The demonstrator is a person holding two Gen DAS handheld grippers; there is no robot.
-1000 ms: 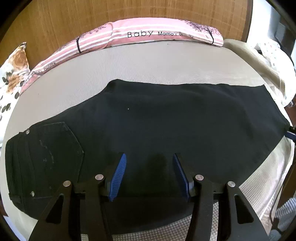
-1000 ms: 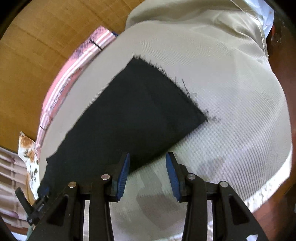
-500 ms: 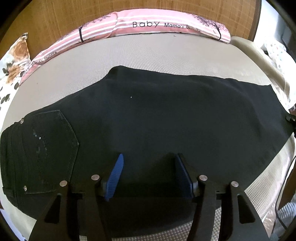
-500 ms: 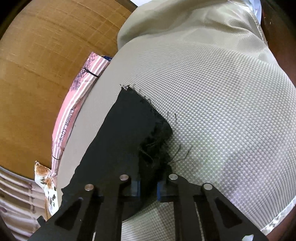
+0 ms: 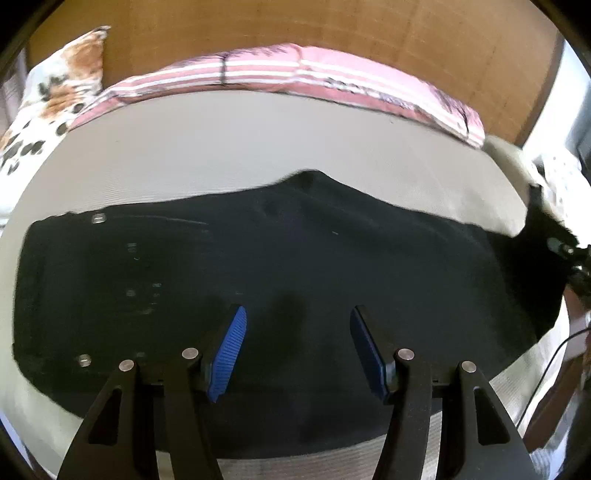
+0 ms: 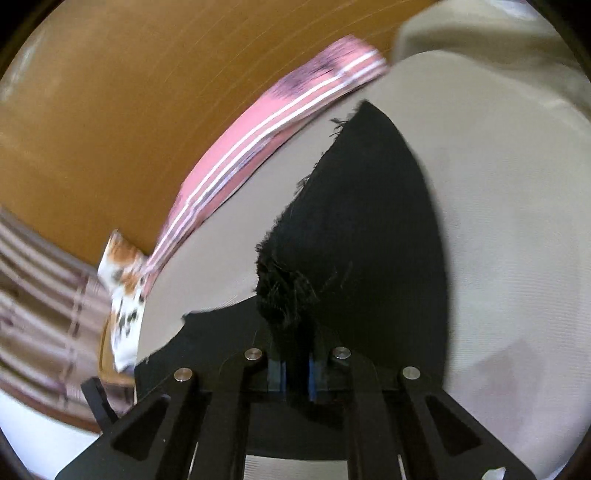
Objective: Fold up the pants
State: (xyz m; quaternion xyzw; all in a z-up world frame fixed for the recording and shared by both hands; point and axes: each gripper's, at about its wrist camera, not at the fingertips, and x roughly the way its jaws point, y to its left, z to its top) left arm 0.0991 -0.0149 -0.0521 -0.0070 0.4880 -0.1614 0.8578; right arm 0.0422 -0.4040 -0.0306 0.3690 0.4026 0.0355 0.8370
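Note:
Black pants lie flat across a beige bed, waistband and rear pocket with rivets at the left, legs running right. My left gripper is open and empty, hovering over the near edge of the pants around the seat. My right gripper is shut on the frayed hem of the pant legs and holds it lifted off the bed. In the left wrist view the lifted hem and the right gripper show at the far right edge.
A pink striped pillow lies along the wooden headboard. A floral cushion sits at the far left. The beige mattress surrounds the pants. A cream blanket is bunched at the bed's far end.
My right gripper shut on the frayed hem and has lifted it, swinging leftward. My left gripper has shifted left along the pants, toward the waistband, and stays open.

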